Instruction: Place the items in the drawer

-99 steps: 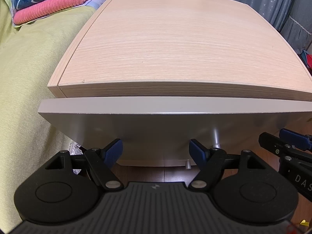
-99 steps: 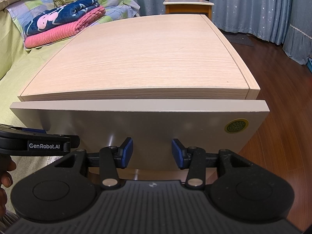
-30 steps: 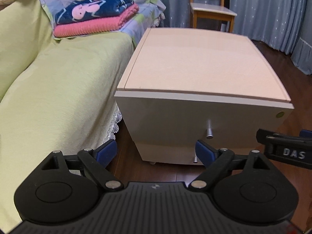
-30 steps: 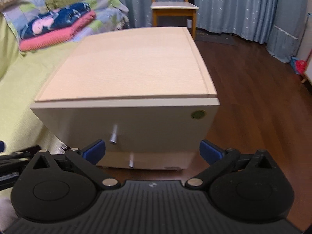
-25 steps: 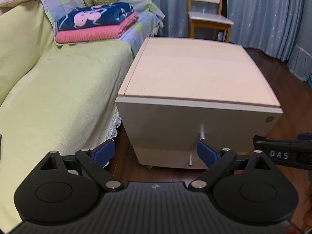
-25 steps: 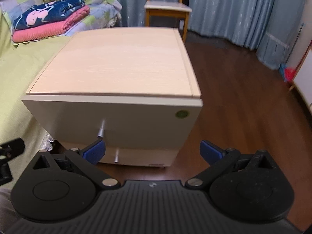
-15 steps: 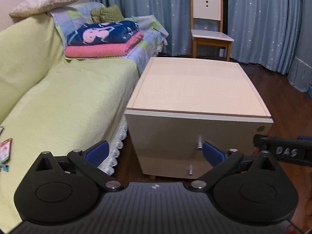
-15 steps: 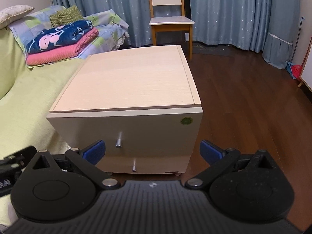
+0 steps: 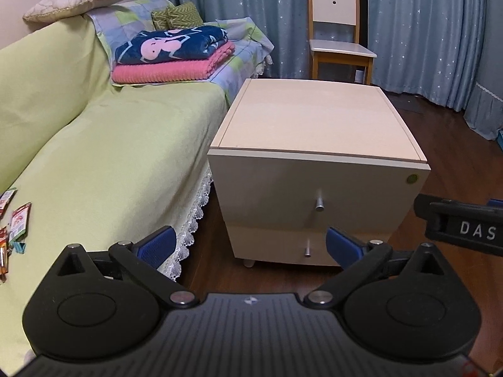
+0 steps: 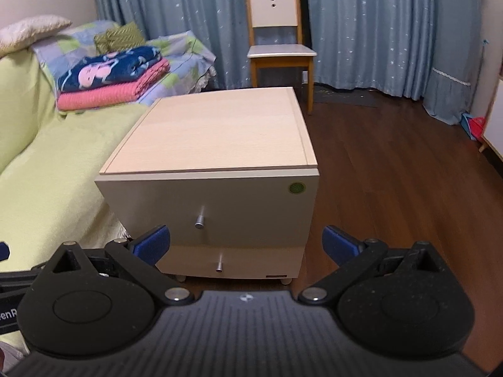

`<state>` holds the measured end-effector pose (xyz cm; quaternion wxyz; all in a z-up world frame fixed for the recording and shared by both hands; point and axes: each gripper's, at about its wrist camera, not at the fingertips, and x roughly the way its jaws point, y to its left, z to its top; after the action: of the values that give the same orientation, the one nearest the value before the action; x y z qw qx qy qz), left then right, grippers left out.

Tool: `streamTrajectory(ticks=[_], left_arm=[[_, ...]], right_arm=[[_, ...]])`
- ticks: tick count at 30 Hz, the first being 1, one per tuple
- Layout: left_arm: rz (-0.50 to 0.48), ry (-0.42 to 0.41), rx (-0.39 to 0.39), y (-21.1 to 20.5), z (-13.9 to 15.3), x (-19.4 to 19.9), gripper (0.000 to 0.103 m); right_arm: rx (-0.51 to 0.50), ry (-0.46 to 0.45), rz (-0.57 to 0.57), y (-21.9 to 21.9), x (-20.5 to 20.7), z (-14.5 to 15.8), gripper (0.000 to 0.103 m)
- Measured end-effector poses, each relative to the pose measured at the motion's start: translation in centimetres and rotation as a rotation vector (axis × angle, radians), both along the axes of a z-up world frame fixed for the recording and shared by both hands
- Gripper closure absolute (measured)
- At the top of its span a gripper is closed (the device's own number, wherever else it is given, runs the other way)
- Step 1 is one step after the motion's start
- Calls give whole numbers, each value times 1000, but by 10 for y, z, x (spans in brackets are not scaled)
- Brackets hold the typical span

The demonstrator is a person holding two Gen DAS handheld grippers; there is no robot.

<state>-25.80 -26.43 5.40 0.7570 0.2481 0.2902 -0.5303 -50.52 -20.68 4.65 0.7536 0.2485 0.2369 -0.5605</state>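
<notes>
Facing green sofa (image 9: 103, 144) on left, two-drawer cabinet (image 9: 314, 157) just right of it, both drawers closed; snack packets (image 9: 12, 223) on near sofa seat; left gripper (image 9: 248, 245) and right gripper (image 10: 245, 240) both spread wide, empty, well short of cabinet

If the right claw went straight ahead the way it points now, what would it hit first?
Most likely the cream upper drawer front of the light wood cabinet, near its small silver metal knob. The right claw is open and empty, with only air visible between; depth is uncertain.
</notes>
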Motion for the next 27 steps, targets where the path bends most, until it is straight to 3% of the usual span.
streamTrajectory(ticks=[7,15,27], left_arm=[[23,14,18,18,-2,-2,1],[9,2,39,28,-5,-9,1],[-14,1,75,0,-14,-7,1]], right_arm=[[-34,-63,56,20,-17,-7,1],[16,-28,46,25,-22,-17,1],[56,7,33,5,-18,-29,1]])
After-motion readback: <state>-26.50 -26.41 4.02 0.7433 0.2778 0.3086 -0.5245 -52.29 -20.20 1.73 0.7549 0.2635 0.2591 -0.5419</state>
